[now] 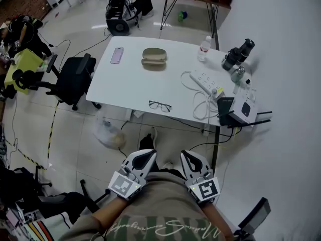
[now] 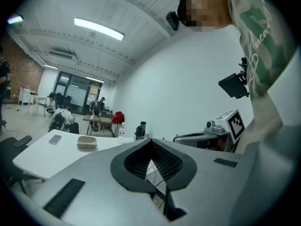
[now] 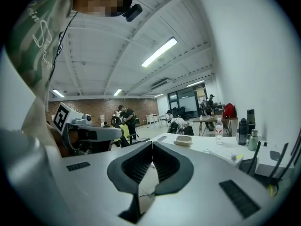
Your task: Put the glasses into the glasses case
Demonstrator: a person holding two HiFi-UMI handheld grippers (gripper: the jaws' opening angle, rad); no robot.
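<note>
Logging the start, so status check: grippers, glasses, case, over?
Left gripper and right gripper shut, empty, short of the table. Glasses near its front edge; glasses case farther back. Bare tabletop between them.

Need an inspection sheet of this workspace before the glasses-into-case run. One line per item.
Surface: white table, things mostly along its far and right sides.
Job's things: glasses lie free near the front edge; glasses case sits toward the far edge and looks closed.
Clutter: pink phone, water bottle, power strip, dark bottles.
Grippers: left gripper and right gripper at the person's torso, jaws together, empty.
Cables: white cable looped beside the power strip.
Surroundings: office chair, plastic bag on the floor.
</note>
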